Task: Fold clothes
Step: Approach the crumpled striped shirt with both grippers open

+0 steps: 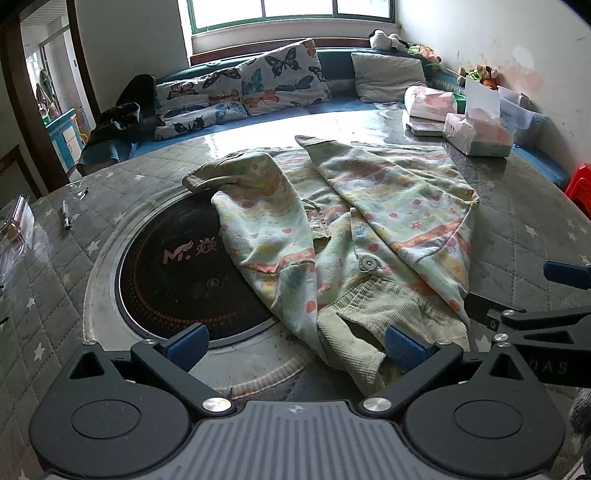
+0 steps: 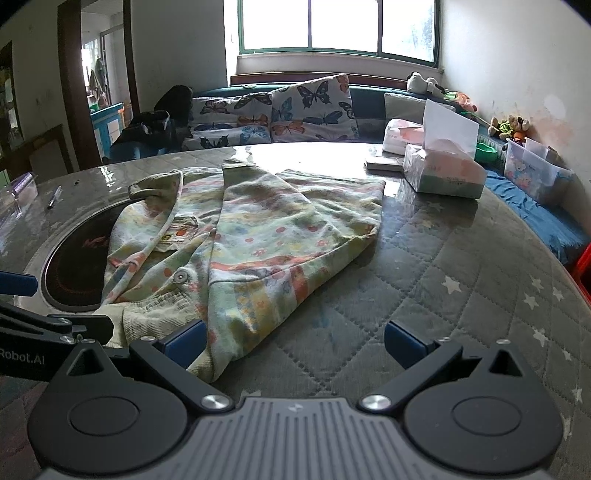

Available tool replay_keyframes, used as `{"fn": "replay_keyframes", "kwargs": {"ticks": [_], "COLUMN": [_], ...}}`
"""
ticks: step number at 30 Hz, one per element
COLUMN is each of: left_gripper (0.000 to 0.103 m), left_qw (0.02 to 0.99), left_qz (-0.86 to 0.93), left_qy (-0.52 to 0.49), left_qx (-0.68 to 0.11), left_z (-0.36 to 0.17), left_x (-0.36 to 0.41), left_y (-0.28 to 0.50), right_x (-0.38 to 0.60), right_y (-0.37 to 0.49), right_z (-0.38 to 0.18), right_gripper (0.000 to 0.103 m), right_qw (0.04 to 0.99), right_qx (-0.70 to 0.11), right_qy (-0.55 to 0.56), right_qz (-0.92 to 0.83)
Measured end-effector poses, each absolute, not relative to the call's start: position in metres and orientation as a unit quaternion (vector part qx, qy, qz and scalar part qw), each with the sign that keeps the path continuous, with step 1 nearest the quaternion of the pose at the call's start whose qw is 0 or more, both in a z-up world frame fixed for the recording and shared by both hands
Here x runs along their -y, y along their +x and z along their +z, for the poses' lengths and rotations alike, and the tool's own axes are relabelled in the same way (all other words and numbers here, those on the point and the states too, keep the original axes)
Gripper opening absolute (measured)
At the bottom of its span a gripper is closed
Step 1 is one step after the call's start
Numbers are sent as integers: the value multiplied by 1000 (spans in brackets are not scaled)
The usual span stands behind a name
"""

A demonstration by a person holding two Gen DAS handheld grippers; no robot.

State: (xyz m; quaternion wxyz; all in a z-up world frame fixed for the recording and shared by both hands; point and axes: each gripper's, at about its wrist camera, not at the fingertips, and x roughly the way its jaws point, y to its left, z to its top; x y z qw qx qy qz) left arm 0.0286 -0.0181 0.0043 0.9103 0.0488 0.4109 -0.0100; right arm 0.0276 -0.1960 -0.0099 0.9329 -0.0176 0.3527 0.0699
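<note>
Nearest the camera, the left tongs (image 1: pixel 295 345) are spread wide just above the table (image 1: pixel 55 302), their blue pads either side of the ribbed hem of a child's patterned cardigan (image 1: pixel 332 229); the right pad touches or nearly touches that hem, but nothing is pinched. The right tongs (image 2: pixel 295 341) are likewise spread and empty, the left pad just beside the cardigan's near corner, the right pad over bare quilted cover. The cardigan (image 2: pixel 251 229) lies flat on the table, both sleeves folded in across its front, a metal snap (image 1: pixel 367 263) showing near the hem. Its left part overlaps the round black cooktop (image 1: pixel 177 273) set into the table. Farther off lie a pen (image 1: pixel 65 215) and tissue packs (image 2: pixel 443 173), then butterfly-print cushions (image 1: pixel 284 79) below the window (image 2: pixel 332 26).
</note>
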Motion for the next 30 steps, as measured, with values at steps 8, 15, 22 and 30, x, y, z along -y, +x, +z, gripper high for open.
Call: {"fn": "replay_keyframes", "kwargs": {"ticks": [8, 15, 22, 30], "left_gripper": [103, 103, 103, 103], "left_qw": [910, 907, 905, 905], "left_qz": [-10, -9, -7, -5], "left_qy": [51, 51, 50, 55], "left_qx": [-412, -417, -423, -421], "left_z": [3, 1, -3, -3], "left_x": [17, 16, 14, 13], "left_y": [38, 46, 57, 71], "right_x": [194, 193, 190, 189], "right_y": [38, 46, 57, 69], "right_z": [-10, -13, -16, -15], "right_gripper": [103, 103, 103, 103], "right_qw": [932, 930, 928, 929], "right_qx": [-354, -359, -364, -362], "right_qy": [-23, -24, -28, -33], "right_qz": [69, 69, 70, 72]}}
